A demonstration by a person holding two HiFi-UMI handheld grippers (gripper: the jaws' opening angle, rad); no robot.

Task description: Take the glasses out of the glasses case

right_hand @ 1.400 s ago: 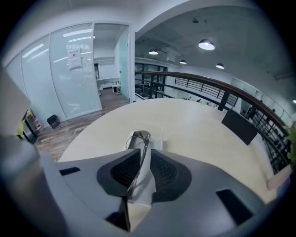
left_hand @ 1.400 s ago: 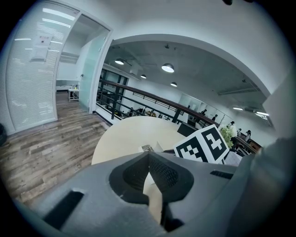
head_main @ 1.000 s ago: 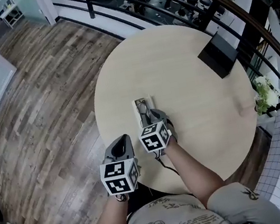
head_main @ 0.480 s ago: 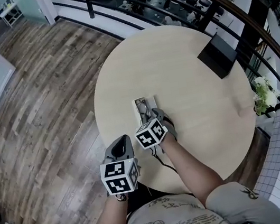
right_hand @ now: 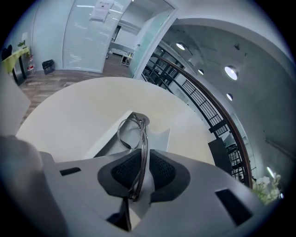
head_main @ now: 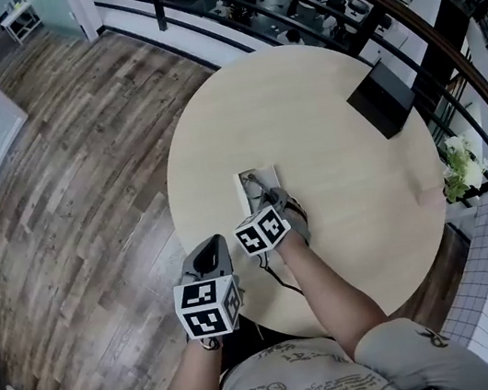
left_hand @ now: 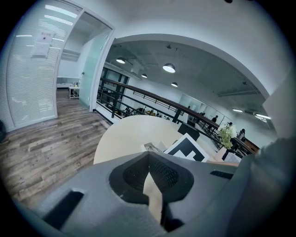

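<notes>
**Grasp stage of taking the glasses out.** The open white glasses case [head_main: 270, 175] lies on the round surface [head_main: 340, 154], left of its centre and towards the near edge. The folded glasses [right_hand: 144, 139] sit in the case, with one end reaching back between the pads of the right tongs [right_hand: 143, 159]. These tongs point steeply down into the case. Their jaws have just been closing and now pinch the thin metal frame, which runs through the narrow gap between the pads. The left tongs [left_hand: 149, 159] hang at the near-left edge of the surface, apart from the case. Their pads are pressed together at the tips, with nothing between them.

Judged step: the grip is being secured and the lift has not begun, since the glasses rest in the case. The next move calls for a straight upward lift clear of the case walls. Pressure should be firm but light, because the thin frame could slip or twist. The unheld case may ride up with the glasses.
</notes>
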